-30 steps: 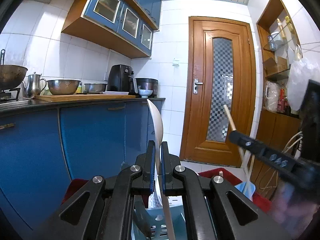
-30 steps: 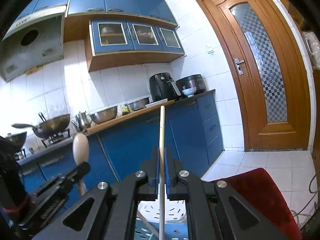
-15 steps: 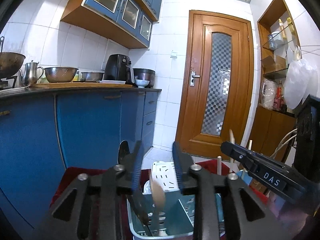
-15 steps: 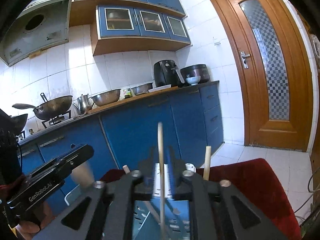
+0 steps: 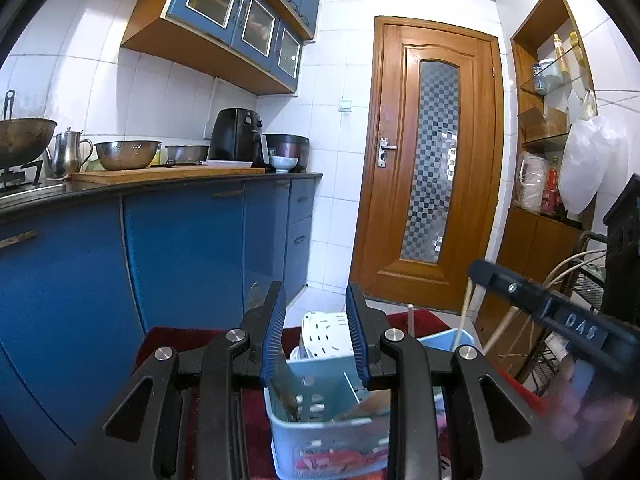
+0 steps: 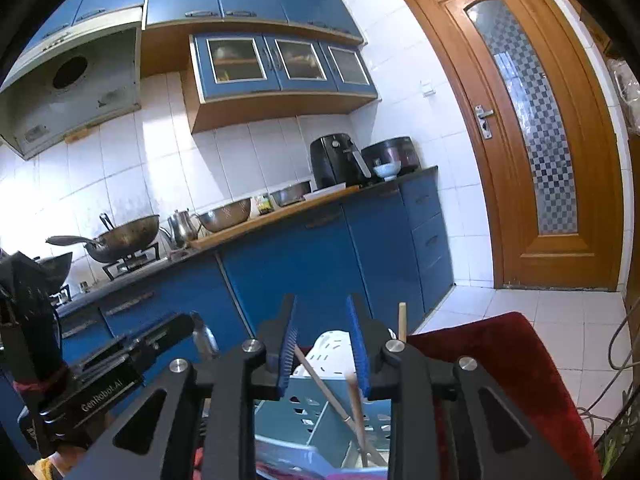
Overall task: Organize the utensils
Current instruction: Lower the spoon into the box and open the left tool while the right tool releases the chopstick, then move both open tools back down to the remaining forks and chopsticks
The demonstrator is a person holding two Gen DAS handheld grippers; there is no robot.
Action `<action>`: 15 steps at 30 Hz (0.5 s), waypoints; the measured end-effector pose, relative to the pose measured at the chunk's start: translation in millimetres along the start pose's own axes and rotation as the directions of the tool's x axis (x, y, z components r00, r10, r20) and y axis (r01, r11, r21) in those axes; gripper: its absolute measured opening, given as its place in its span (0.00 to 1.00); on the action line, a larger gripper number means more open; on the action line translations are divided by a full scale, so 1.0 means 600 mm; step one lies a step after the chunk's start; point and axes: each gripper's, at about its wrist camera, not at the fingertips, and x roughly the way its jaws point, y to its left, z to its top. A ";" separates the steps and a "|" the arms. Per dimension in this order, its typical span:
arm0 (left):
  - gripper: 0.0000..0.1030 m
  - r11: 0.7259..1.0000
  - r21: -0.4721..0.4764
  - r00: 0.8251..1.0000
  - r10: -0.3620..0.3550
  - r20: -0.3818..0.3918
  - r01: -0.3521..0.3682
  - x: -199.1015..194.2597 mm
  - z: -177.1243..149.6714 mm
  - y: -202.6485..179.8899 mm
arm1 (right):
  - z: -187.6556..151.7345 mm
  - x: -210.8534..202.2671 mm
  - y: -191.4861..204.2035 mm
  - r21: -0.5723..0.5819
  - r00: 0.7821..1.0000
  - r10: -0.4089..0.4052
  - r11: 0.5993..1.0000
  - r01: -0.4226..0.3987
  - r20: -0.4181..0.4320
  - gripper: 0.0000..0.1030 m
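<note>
Both drops look done: left gripper (image 5: pixel 316 336) and right gripper (image 6: pixel 324 344) have just spread, empty, above the blue utensil caddy (image 5: pixel 320 432); next, probably fetch more.

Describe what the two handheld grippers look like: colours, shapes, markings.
Both are matte black linkage frames with triangular cut-outs and silver pivot bolts. Each finger carries a ribbed blue pad. The left gripper is lettered "GenRobot.AI"; the right gripper bears a "DAS" label.

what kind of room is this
A home kitchen: a wok sits on a gas stove under a range hood, with blue cabinets and an air fryer on the counter.
</note>
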 end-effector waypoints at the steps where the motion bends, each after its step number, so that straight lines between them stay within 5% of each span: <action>1: 0.30 1.000 0.000 1.000 0.001 -0.005 -0.001 -0.010 0.001 -0.001 | 0.004 -0.010 0.004 -0.002 1.000 -0.005 1.000 0.005 0.000 0.27; 15: 0.30 1.000 0.014 0.997 0.019 -0.070 -0.018 -0.136 -0.003 -0.011 | -0.007 -0.107 0.037 0.059 0.990 -0.026 0.998 0.034 -0.136 0.30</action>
